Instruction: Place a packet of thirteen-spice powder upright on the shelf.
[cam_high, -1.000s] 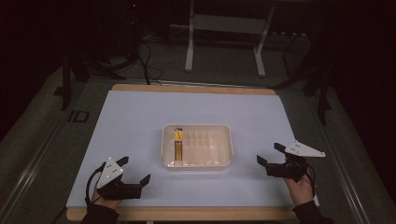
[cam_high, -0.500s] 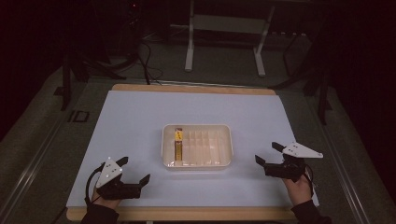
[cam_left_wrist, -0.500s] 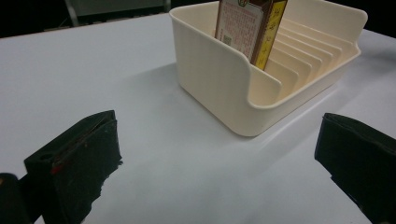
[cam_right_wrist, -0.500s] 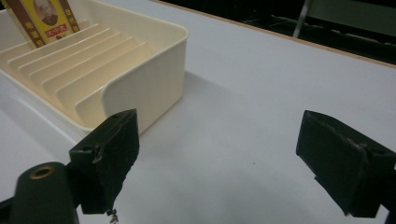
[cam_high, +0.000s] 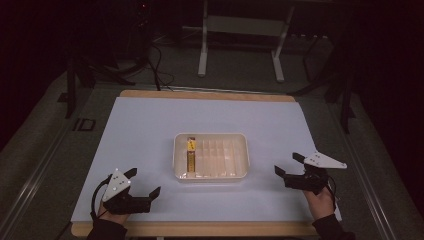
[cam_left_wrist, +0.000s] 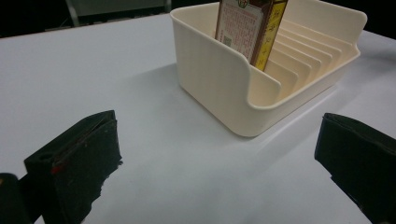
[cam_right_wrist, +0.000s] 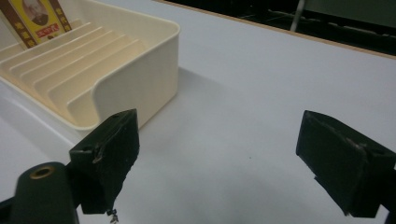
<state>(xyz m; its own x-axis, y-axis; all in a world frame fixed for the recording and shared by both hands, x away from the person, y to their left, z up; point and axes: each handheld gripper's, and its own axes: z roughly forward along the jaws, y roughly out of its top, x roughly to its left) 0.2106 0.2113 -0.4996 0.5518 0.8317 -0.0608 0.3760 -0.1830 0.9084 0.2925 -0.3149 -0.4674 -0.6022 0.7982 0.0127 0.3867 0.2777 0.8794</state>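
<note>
Box (cam_high: 190, 151): stood upright in the tray's (cam_high: 240, 172) end slot; likely light, stiff cardboard, best pinched by its broad faces.
Left tongs (cam_high: 146, 182): spread wide, empty.
Right tongs (cam_high: 287, 163): likewise.

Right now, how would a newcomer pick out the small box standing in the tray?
On the white table sheet, find the cream slotted tray at its centre. The box stands upright in the leftmost slot: a slim yellow-and-dark-red carton with printed text, the one thing in the tray, its other slots empty.
</note>
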